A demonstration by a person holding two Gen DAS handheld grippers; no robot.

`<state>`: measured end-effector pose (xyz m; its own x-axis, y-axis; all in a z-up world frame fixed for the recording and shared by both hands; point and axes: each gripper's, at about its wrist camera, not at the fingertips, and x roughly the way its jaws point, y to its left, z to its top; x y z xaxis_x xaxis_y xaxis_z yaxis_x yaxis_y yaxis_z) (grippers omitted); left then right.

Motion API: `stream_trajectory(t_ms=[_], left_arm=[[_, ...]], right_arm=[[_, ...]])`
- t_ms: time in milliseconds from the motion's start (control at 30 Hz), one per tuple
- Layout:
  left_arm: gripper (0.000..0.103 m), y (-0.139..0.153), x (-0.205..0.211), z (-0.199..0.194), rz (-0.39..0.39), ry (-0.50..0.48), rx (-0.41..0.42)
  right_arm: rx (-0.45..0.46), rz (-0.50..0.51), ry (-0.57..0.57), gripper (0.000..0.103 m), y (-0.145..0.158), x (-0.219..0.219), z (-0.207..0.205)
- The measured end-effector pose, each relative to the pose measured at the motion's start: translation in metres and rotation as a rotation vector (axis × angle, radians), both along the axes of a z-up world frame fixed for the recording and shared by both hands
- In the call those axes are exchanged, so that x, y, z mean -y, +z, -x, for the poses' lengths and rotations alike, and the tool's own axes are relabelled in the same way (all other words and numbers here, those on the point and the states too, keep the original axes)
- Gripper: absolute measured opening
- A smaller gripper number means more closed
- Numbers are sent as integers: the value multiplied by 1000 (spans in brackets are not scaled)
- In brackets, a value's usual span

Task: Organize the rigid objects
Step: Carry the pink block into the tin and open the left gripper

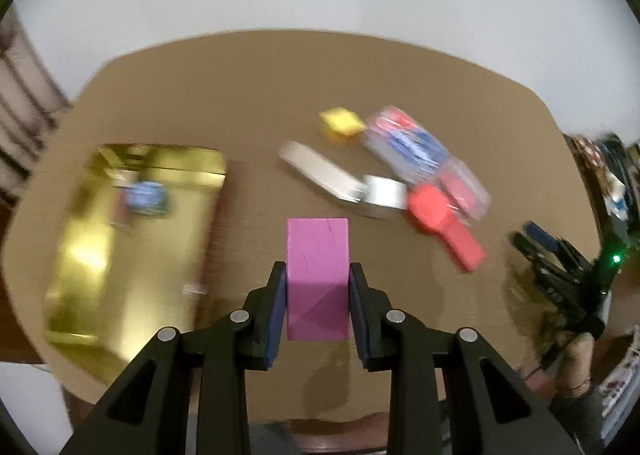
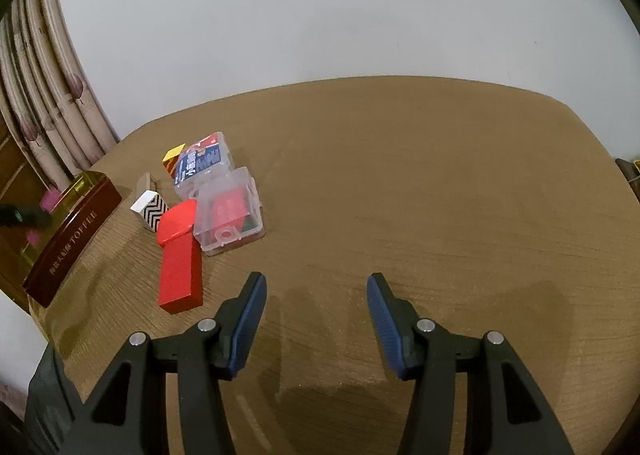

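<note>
Your left gripper point(image 1: 317, 295) has its fingers clamped on the pink block point(image 1: 317, 267), held above the bench point(image 1: 240, 95) just right of the gold tin point(image 1: 132, 231). Your right gripper point(image 2: 317, 319) hovers with fingers apart, holding nothing. The red block point(image 2: 179, 259), clear cases point(image 2: 230, 211) and zigzag block point(image 2: 150, 209) lie clustered near the tin.

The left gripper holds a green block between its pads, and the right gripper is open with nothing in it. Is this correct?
Not quite. The block in the left gripper is pink-purple, not green, as the left wrist view shows. The rest stands: the right gripper is open with nothing in it, as the right wrist view shows.
</note>
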<state>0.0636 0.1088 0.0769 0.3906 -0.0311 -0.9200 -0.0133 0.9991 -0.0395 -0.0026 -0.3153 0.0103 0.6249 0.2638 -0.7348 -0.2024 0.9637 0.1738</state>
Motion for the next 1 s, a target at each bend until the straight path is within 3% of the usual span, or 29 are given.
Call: stream_trajectory(t_ms=[133, 233, 600, 800, 900, 1000], left_arm=[[26, -8, -70, -18, -39, 65, -42], [26, -25, -93, -28, -52, 75, -73], [26, -88, -97, -86, 12, 17, -143], [27, -99, -107, -98, 6, 49, -162], [29, -91, -112, -92, -13, 68, -122], [44, -72, -109, -75, -33, 69, -57]], right_arm=[[-7, 12, -7, 54, -2, -2, -1], [-12, 19, -10, 54, -4, -4, -2], [-23, 39, -2, 59, -7, -9, -3], [-26, 41, 7, 63, -8, -10, -4], [-23, 31, 8, 64, -7, -9, -4], [-15, 14, 9, 64, -5, -5, -2]])
